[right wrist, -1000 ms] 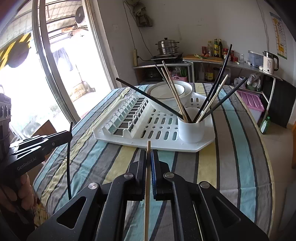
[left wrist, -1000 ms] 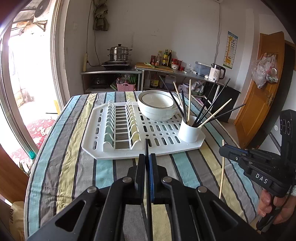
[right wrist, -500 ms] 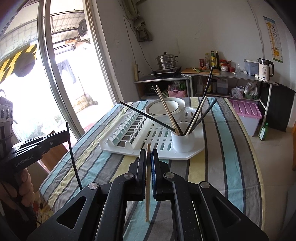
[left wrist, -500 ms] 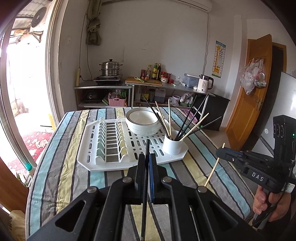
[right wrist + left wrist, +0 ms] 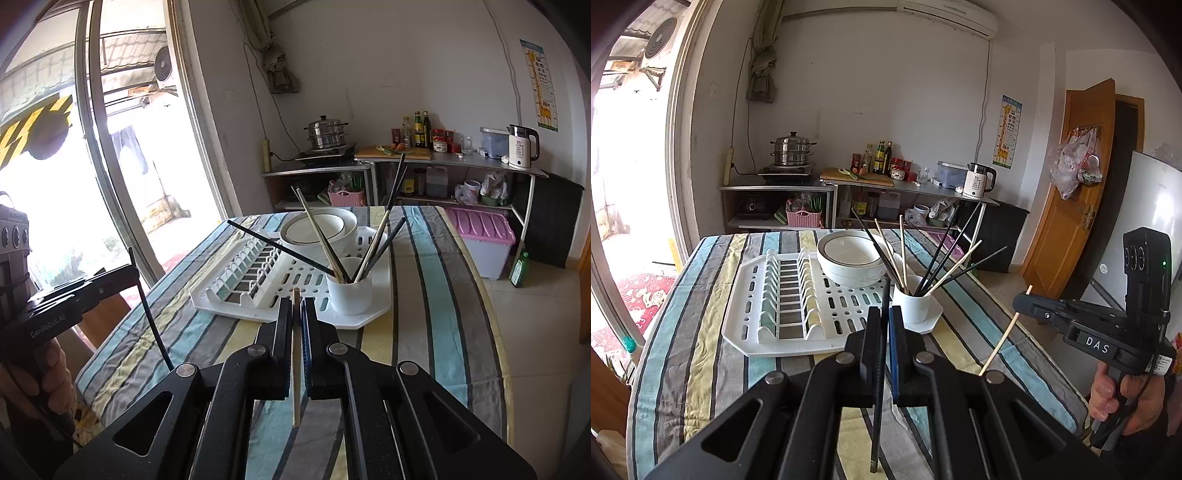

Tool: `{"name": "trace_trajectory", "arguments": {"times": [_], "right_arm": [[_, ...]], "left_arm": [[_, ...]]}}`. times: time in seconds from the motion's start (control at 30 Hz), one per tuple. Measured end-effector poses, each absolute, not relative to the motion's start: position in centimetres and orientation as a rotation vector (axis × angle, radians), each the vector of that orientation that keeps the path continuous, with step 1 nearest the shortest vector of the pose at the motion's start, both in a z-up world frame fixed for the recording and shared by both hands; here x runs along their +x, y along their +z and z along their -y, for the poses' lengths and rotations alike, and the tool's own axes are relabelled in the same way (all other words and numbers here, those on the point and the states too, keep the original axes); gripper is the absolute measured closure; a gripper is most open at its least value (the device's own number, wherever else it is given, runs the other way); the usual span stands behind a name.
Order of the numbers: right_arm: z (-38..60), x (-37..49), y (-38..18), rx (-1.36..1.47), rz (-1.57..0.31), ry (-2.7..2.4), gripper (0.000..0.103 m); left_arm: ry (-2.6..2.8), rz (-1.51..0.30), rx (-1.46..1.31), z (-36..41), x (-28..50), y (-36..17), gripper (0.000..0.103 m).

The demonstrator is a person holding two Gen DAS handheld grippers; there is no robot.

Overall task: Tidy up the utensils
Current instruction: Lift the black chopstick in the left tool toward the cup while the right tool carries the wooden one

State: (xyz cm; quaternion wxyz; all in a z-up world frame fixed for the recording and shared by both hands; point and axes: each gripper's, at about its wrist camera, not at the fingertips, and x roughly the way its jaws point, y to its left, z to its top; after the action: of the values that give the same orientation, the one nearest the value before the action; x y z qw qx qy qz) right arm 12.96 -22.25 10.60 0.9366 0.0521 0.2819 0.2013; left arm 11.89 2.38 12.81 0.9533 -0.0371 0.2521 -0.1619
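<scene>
My left gripper (image 5: 885, 314) is shut on a black chopstick (image 5: 880, 387) that hangs down between its pads, above the near part of the striped table (image 5: 701, 350). My right gripper (image 5: 296, 306) is shut on a light wooden chopstick (image 5: 295, 362), also held nearly upright. Ahead of both stands a white cup (image 5: 911, 302) (image 5: 349, 286) with several black and wooden chopsticks fanned out of it. The cup rests on a white dish rack (image 5: 768, 295) (image 5: 258, 277). Each gripper shows in the other's view: the right gripper (image 5: 1021, 302) at the right edge, the left gripper (image 5: 129, 271) at the left edge.
Stacked white bowls (image 5: 849, 258) (image 5: 317, 229) sit on the rack behind the cup. A metal shelf with a steamer pot (image 5: 792, 149), bottles and a kettle (image 5: 977, 181) lines the far wall. A glass door is at left, a wooden door (image 5: 1071, 192) at right, a pink-lidded bin (image 5: 480, 236) on the floor.
Both grippers have pulled back and risen from the rack, each keeping its chopstick. The cup and rack look smaller and more of the room shows.
</scene>
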Motion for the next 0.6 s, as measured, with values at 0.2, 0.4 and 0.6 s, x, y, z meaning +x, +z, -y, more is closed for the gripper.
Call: {"name": "trace_trajectory", "arguments": {"times": [0.2, 0.4, 0.6], "right_arm": [[22.6, 13.2, 11.2, 0.100, -0.562, 0.403, 0.098], [22.9, 13.8, 12.2, 0.084, -0.542, 0.394, 0.098], [23.3, 14.9, 13.9, 0.075, -0.509, 0.382, 0.098]], "left_arm": [[-0.351, -0.502, -0.074, -1.4, 12.5, 13.0, 0.098], [-0.373, -0.498, -0.074, -0.3, 14.1, 14.1, 0.098], [-0.394, -0.493, -0.063, 1.3, 16.1, 15.7, 0.098]]}}
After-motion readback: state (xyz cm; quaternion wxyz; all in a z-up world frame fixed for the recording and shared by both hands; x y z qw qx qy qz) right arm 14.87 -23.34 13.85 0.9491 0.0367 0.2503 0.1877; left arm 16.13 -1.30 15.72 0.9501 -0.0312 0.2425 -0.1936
